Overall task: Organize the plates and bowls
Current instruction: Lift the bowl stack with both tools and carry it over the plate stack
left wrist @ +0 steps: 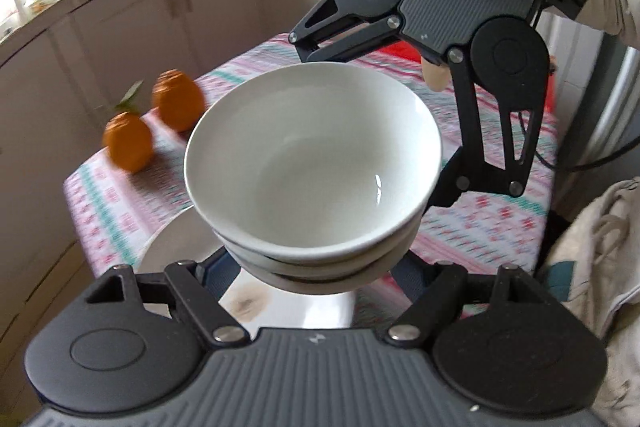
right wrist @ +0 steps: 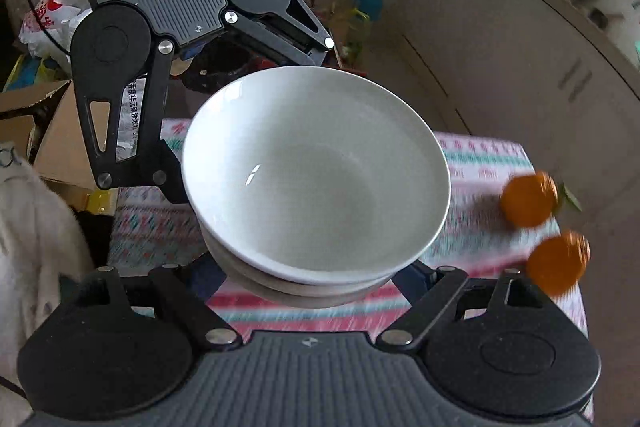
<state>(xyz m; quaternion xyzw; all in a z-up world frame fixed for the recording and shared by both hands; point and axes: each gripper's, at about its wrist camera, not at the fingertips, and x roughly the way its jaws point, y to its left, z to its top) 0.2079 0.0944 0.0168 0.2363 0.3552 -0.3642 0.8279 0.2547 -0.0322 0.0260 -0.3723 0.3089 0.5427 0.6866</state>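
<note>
A stack of three white bowls (left wrist: 312, 155) (right wrist: 316, 179) hangs in the air above the patterned tablecloth, tilted a little. My left gripper (left wrist: 312, 267) (right wrist: 244, 121) clasps the stack's lower part from one side. From the opposite side my right gripper (right wrist: 310, 279) (left wrist: 376, 123) grips it, one finger at the rim's far edge and one at its side. The near fingertips of each gripper are hidden under the bowls. A white plate (left wrist: 176, 243) lies on the table below the stack, seen only in the left wrist view.
Two oranges (left wrist: 176, 99) (right wrist: 528, 201) sit near a corner of the small table (left wrist: 500, 219) (right wrist: 480, 155). Kitchen cabinets (left wrist: 180, 3) run behind. Cardboard boxes (right wrist: 60, 139) and bags crowd the floor, and a pale garment (left wrist: 592, 247) hangs by the table edge.
</note>
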